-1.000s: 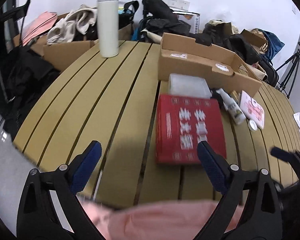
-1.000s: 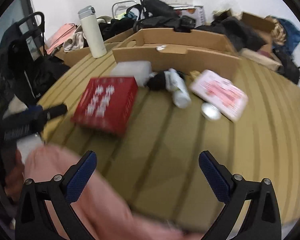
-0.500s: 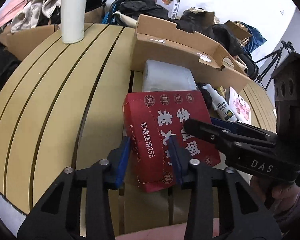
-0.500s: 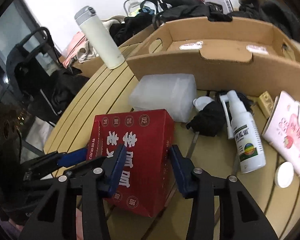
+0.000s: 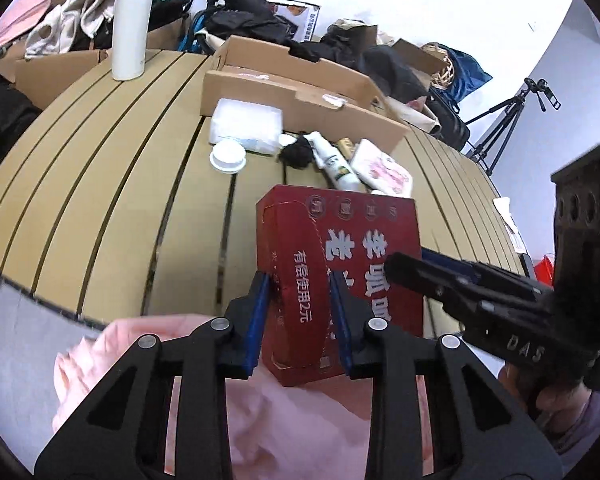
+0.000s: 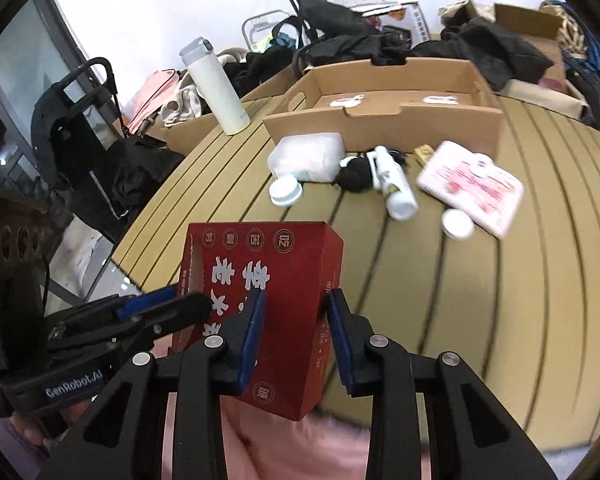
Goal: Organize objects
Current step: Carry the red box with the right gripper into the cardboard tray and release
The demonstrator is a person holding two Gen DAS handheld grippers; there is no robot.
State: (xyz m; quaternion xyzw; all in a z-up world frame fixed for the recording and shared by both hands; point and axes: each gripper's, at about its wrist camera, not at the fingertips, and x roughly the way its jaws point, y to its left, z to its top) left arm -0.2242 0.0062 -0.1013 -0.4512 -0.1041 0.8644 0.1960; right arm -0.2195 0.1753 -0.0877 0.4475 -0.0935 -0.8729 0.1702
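Red box (image 5: 340, 264), printed with white Chinese characters, held off the slatted table (image 5: 112, 184), near its front edge, above pink cloth (image 5: 284, 420).

Left wrist view: left gripper (image 5: 300, 312) clamped across the near left part of the box, blue pads (image 5: 256, 320) pressed to either side. Right gripper (image 5: 452, 276) reaching in from the right, black and marked "DAS", tip against the box's right side. Farther back on the table: clear plastic container (image 5: 246, 124) with white lid (image 5: 228, 154) just in front of it, black bundle (image 5: 296, 152) beside a white spray bottle (image 5: 334, 162), pink packet (image 5: 382, 168) to the right. Open cardboard tray (image 5: 300, 92) behind these. Tall white flask (image 5: 130, 20) upright near the far left edge.

Right wrist view: right gripper (image 6: 296, 328) closed on the near right part of the same box (image 6: 268, 280), blue pads (image 6: 252, 336) pressing both faces. Left gripper (image 6: 152, 312) entering from the left, labelled "GenRobot.AI", tip at the box's left edge. Box tilted, clear of the table top (image 6: 480, 320). Beyond: plastic container (image 6: 308, 156), white lid (image 6: 286, 192), black bundle (image 6: 356, 174), spray bottle (image 6: 394, 184), pink packet (image 6: 472, 186), small white jar (image 6: 456, 224) just in front of the packet. Cardboard tray (image 6: 388, 120) behind, white flask (image 6: 216, 88) at left.
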